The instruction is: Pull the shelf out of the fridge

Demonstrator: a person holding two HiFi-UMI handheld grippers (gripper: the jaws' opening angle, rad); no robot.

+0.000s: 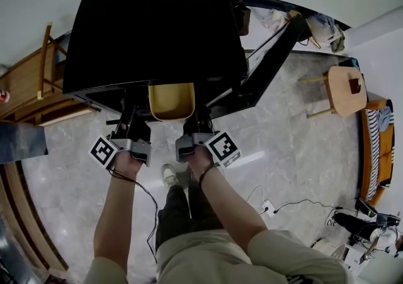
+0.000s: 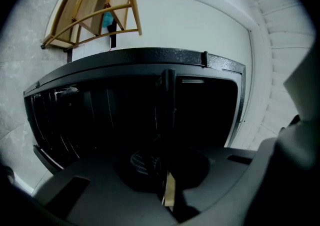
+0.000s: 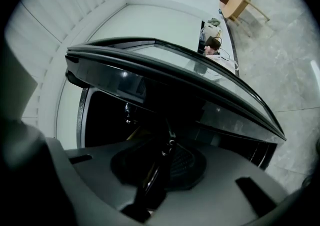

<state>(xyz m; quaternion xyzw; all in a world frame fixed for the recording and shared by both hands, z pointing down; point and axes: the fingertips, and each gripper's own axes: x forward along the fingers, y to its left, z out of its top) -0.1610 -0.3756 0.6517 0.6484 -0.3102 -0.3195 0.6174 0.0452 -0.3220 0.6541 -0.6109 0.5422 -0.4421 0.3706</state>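
A black mini fridge (image 1: 151, 24) stands below me with its door (image 1: 271, 62) swung open to the right. A tan shelf (image 1: 171, 100) sticks out of the fridge's front, between my two grippers. My left gripper (image 1: 132, 114) is at the shelf's left side. In the left gripper view its jaws (image 2: 167, 190) are shut on a thin tan edge of the shelf (image 2: 170, 192). My right gripper (image 1: 200, 120) is at the shelf's right side. In the right gripper view (image 3: 159, 166) its jaws are closed on a thin dark edge. The fridge's inside is dark (image 2: 125, 115).
A wooden chair (image 1: 38, 81) stands left of the fridge and a small wooden stool (image 1: 345, 90) to the right. Cables and a power strip (image 1: 271, 206) lie on the marble floor near my legs. A striped seat (image 1: 378, 150) lines the right wall.
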